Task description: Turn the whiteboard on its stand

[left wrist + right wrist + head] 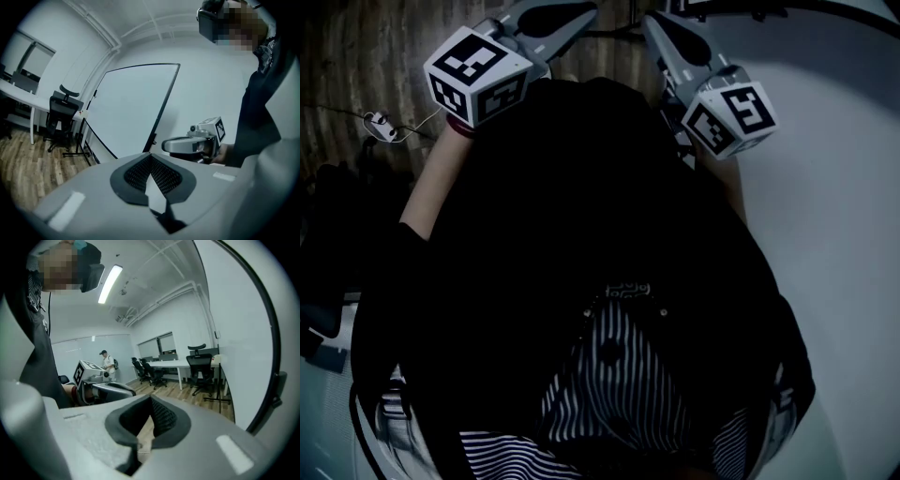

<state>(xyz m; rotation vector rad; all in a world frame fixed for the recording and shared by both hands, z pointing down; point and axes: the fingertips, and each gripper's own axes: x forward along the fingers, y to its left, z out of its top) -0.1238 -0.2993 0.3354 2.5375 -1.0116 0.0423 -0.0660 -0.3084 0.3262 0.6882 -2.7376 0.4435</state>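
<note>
Left hand-held gripper (pixel 150 157) and right hand-held gripper (pixel 151 400) both closed on nothing, whiteboard (pixel 136 108) upright just ahead of me, its black edge near the right one but untouched, so I judge the turn not yet begun, grasp and swing both left.

I see black top (pixel 581 206) filling head view centre. Black-white striped cloth (pixel 619 375) at bottom centre. Dark head camera (pixel 209 21) at upper right of left gripper view. Left gripper (pixel 150 157): pale grey shell, dark mesh pads (pixel 136 171), pale rectangular stickers (pixel 66 211). Right gripper (pixel 151 401): same build. Left cube (pixel 478 73), upper left of head view: white, black square markers. Right cube (pixel 729 117), upper right: same.
</note>
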